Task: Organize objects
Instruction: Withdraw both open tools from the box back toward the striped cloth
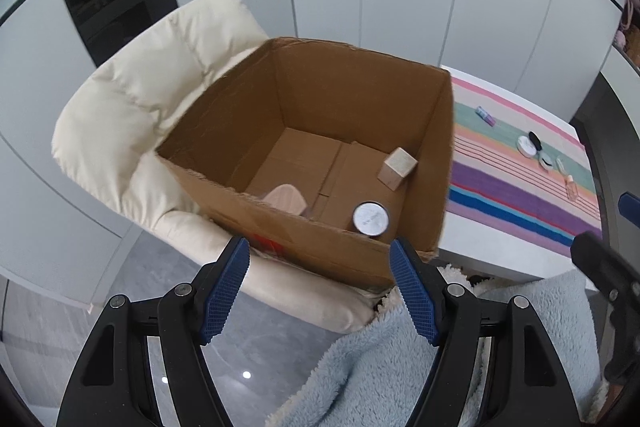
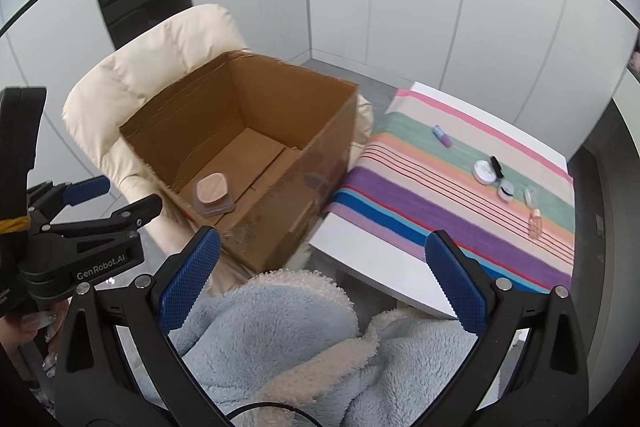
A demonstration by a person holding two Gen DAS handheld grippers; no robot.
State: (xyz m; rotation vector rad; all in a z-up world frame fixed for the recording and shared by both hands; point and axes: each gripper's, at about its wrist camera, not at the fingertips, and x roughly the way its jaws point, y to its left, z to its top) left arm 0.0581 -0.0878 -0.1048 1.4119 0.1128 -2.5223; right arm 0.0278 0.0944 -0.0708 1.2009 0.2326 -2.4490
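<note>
Both grippers empty, fingers apart: left gripper [image 1: 320, 255] hovering over the near wall of the cardboard box [image 1: 304, 239], right gripper [image 2: 322, 251] pointing between box and table [image 2: 360, 259]. Already boxed: a pink pad [image 1: 286, 201], a round tin [image 1: 371, 219], a small block [image 1: 397, 167]. Still waiting at centre right of the right view, well beyond the right fingers [image 2: 454, 283]: a purple tube [image 2: 442, 136] lying diagonally, a white jar [image 2: 485, 171], a little bottle [image 2: 535, 224]; right hand looks nearer.

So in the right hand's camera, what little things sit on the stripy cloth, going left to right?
Small purple tube → round white tin → small clear jar → little bottle with peach liquid.
</note>
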